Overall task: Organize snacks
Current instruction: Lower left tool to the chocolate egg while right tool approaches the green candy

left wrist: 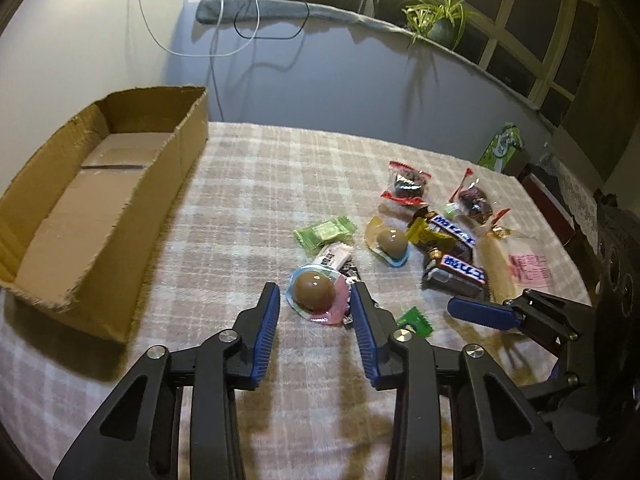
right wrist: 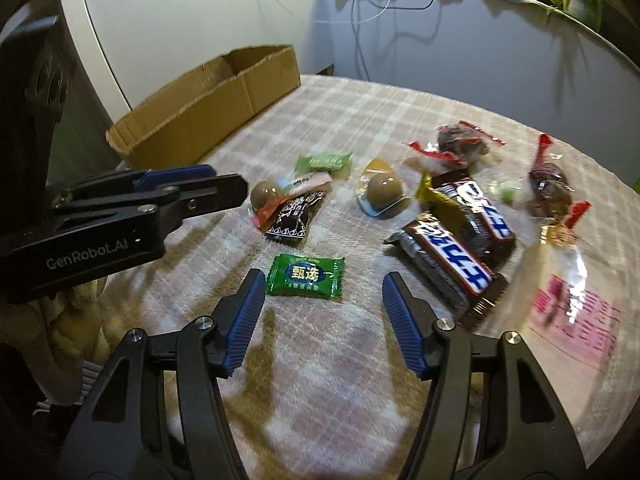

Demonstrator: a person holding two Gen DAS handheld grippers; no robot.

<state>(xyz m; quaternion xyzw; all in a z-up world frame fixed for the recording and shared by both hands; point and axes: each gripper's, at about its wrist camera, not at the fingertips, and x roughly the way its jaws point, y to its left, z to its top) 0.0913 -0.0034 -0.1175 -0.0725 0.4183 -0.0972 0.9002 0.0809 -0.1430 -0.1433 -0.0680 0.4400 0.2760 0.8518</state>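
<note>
Several wrapped snacks lie on the plaid tablecloth (left wrist: 260,184). My left gripper (left wrist: 314,292) is open, its fingers on either side of a brown chocolate ball in a pink and blue wrapper (left wrist: 314,290), which also shows in the right wrist view (right wrist: 266,194). My right gripper (right wrist: 324,280) is open and empty, just short of a green candy packet (right wrist: 306,276). Two Snickers bars (right wrist: 456,248) lie to its right. A second chocolate ball (left wrist: 392,242) lies further back. The open cardboard box (left wrist: 96,200) stands at the left.
Red-wrapped dark sweets (left wrist: 408,186) and a clear bag with pink print (right wrist: 572,300) lie at the right. A light green packet (left wrist: 324,232) and a black packet (right wrist: 294,216) lie mid-table. A potted plant (left wrist: 438,20) sits on the window ledge. Cables hang on the wall.
</note>
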